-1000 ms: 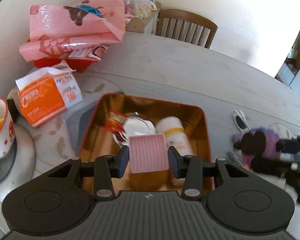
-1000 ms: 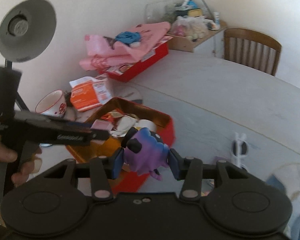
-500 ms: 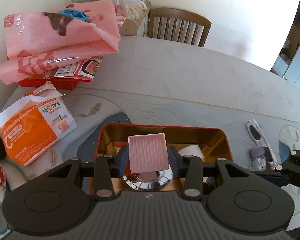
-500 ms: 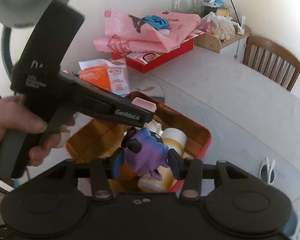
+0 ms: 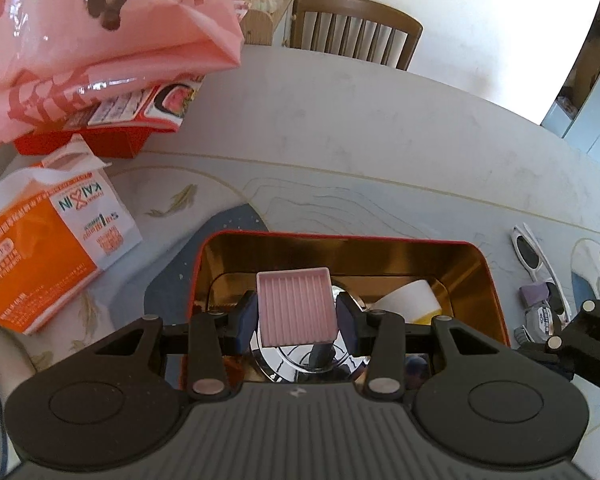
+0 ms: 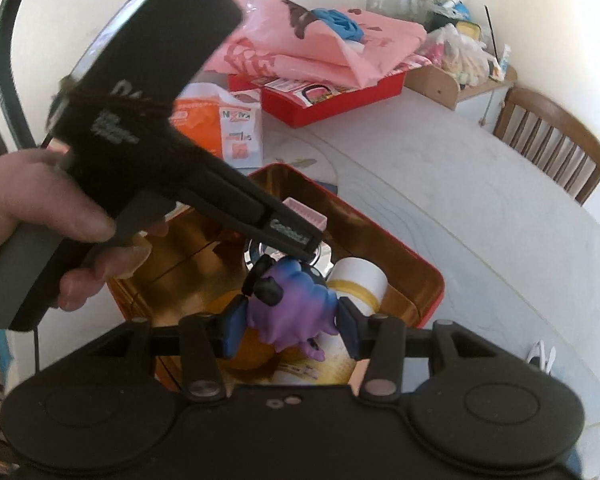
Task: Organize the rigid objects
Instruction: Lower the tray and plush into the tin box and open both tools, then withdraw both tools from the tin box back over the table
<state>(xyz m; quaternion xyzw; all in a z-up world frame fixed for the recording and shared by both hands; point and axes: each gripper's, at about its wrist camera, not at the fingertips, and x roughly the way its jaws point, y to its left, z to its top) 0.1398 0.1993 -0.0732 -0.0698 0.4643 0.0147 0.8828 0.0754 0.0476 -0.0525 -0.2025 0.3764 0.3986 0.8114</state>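
Observation:
My left gripper (image 5: 296,316) is shut on a small pink ribbed tray (image 5: 296,306), held over the red tin (image 5: 488,276) with its gold inside. In the tin lie a shiny metal lid (image 5: 300,358) and a white bottle with a yellow band (image 5: 408,302). My right gripper (image 6: 290,322) is shut on a purple and blue toy figure (image 6: 292,308) above the same tin (image 6: 434,292), beside the white bottle (image 6: 358,280). The left gripper's body and a hand (image 6: 40,208) cross the right wrist view, with the pink tray (image 6: 306,216) at its tip.
An orange and white packet (image 5: 48,240) lies left of the tin. A pink bag on a red box (image 5: 100,60) sits at the back left. White sunglasses (image 5: 536,256) lie to the right. A wooden chair (image 5: 356,28) stands behind the table.
Both grippers have come in lower over the tin, each keeping its object. The tin now looms larger, and the left gripper fills more of the right wrist view.

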